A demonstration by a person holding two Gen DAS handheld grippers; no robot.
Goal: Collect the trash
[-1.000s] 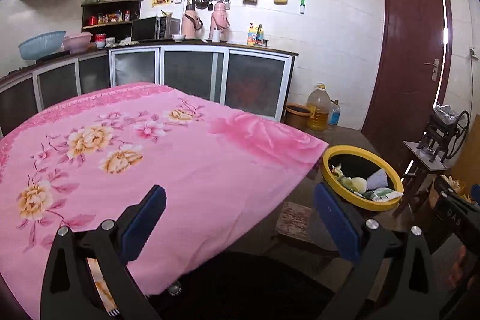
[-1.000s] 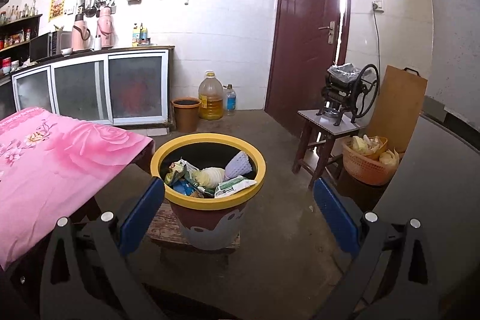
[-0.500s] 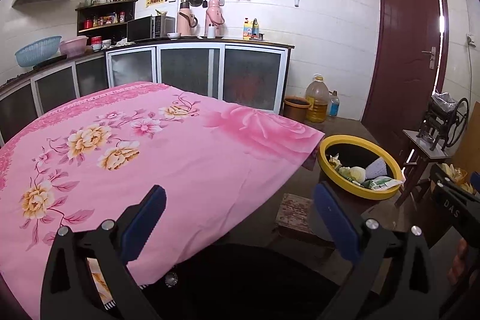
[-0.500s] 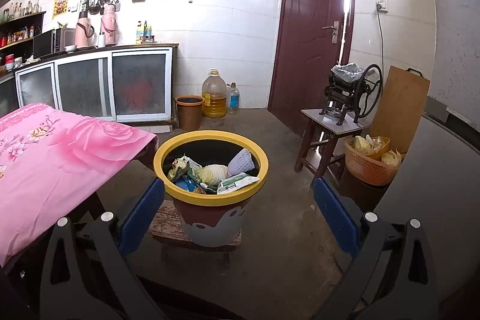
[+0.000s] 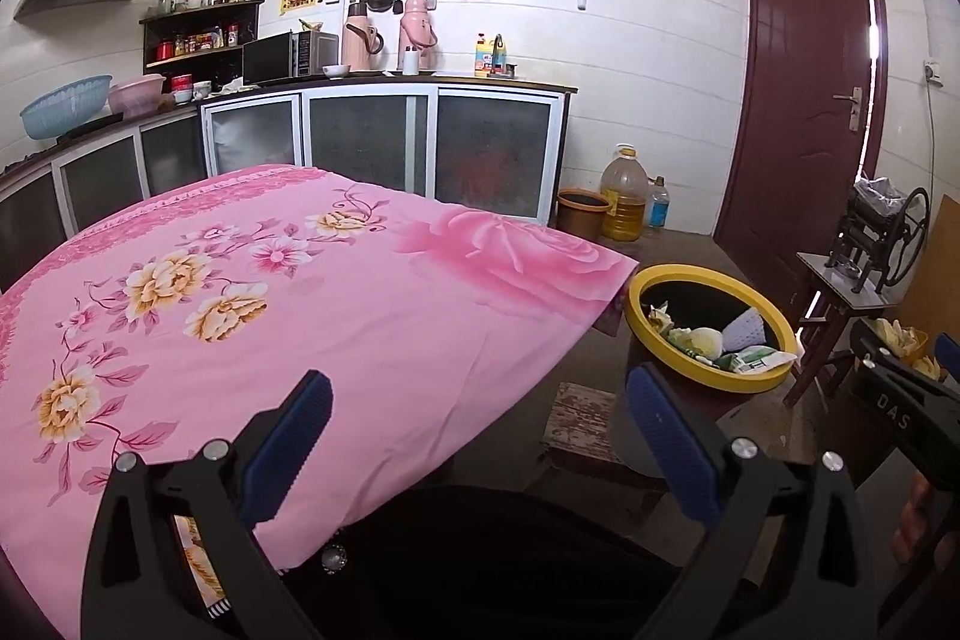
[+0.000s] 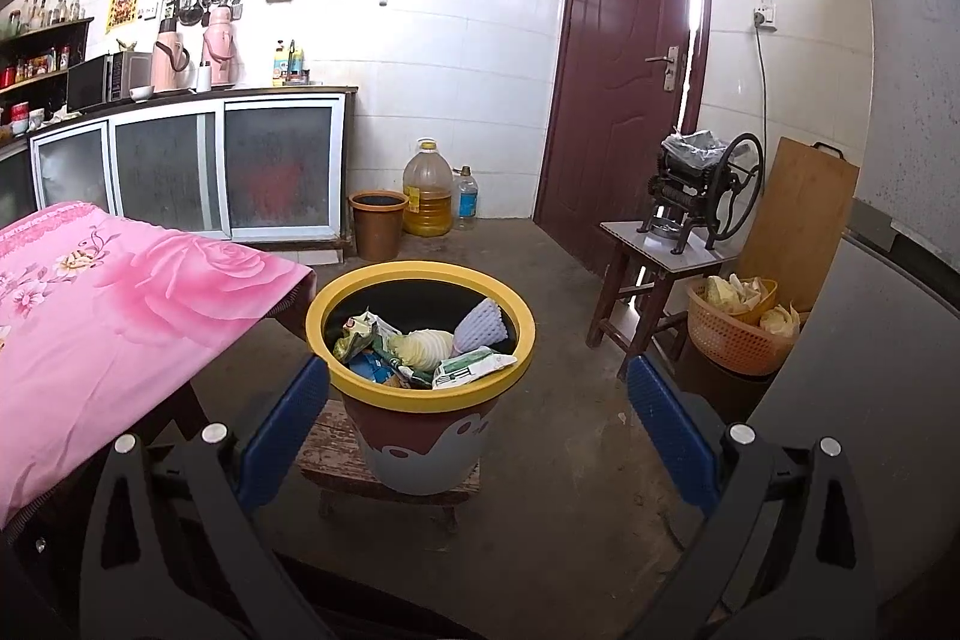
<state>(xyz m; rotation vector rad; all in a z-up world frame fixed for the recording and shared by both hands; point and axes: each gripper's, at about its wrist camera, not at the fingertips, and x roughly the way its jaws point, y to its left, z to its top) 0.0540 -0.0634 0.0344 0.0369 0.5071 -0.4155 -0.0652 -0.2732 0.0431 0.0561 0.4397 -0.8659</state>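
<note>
A yellow-rimmed trash bin stands on a low wooden stool just off the table's corner. It holds wrappers, a white foam net and a pale crumpled lump. My right gripper hangs open in front of the bin with nothing between its blue pads. In the left wrist view the same bin sits at the right. My left gripper is open over the near edge of the pink floral tablecloth, holding nothing. The cloth's top shows no loose trash.
Cabinets line the far wall. A brown bucket, an oil jug and a bottle stand by the dark red door. A stool with a hand-crank machine and an orange basket sit to the right.
Both views have drawn back and risen slightly; the bin sits a little lower and farther in the frames. Both grippers stay open and empty.
</note>
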